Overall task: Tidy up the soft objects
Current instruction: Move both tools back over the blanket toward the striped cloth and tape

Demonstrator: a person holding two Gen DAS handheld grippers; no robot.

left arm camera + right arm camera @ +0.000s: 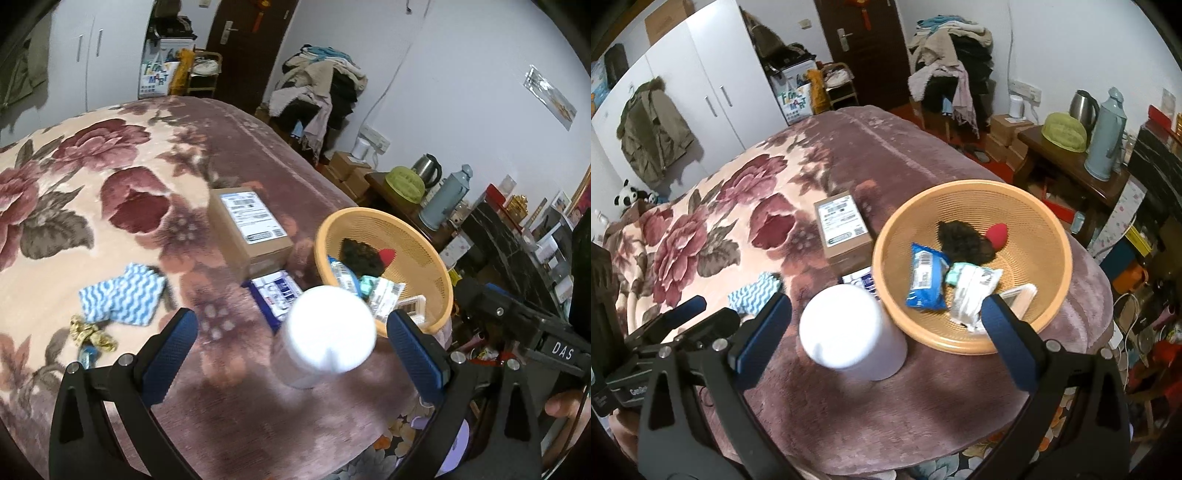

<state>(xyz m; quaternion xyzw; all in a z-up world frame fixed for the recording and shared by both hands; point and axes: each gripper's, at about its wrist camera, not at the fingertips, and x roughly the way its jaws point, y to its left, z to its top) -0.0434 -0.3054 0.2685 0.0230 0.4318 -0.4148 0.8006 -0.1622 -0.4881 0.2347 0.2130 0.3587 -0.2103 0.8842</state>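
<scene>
Broadly, a bed (849, 417) is covered by a floral blanket; an orange basket (1049, 236) on it holds soft packets (925, 277). Just beside it, a white roll (849, 328) is seen upright. Both left claw (291, 354) and right claw (886, 339) are held released, empty.

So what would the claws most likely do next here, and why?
Probably the left claw closes on the white roll. Its jaws are open on either side of the roll, which stands upright on the blanket beside the orange basket. The right claw is open too.
</scene>
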